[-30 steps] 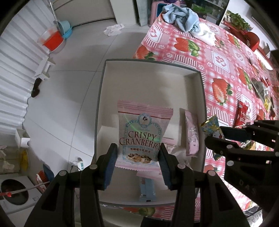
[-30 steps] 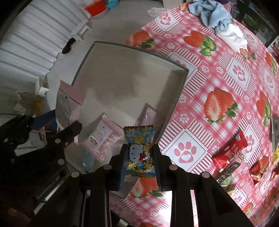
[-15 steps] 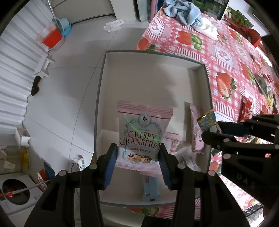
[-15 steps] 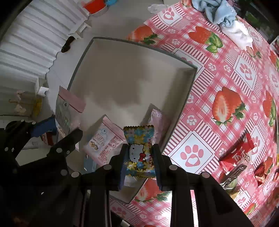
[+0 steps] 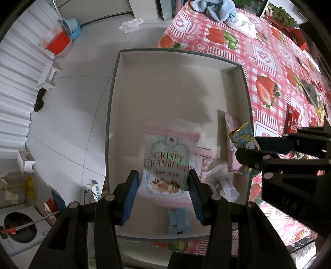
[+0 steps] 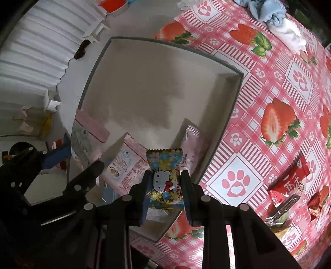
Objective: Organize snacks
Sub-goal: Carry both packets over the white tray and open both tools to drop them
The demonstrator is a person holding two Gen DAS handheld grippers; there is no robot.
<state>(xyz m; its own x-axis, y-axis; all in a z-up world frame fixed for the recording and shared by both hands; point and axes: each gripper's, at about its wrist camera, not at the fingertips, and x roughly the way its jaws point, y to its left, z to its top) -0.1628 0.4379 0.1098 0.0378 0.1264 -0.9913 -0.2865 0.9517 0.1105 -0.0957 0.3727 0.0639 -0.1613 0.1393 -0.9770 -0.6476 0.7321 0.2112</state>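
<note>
My left gripper (image 5: 163, 186) is shut on a pink Crispy Cranberry bag (image 5: 168, 159), held upright over the near end of the grey box (image 5: 178, 51). The bag (image 6: 86, 140) also shows at the left of the right wrist view. My right gripper (image 6: 165, 186) is shut on a Hello Kitty candy packet (image 6: 163, 175) above the box's near right corner; the packet (image 5: 244, 138) shows in the left wrist view too. In the box lie another cranberry bag (image 6: 126, 165), a pink packet (image 6: 192, 142) against the right wall and a blue packet (image 5: 178, 221).
The box (image 6: 238, 70) stands on a strawberry-print tablecloth (image 6: 279, 87) at the table's left edge. Red snack packets (image 6: 289, 182) lie on the cloth to the right. A blue towel (image 5: 215, 8) lies at the far end. The floor (image 5: 72, 103) drops off to the left.
Both grippers have moved further over the box with their packets still held. The box fills more of both views.
</note>
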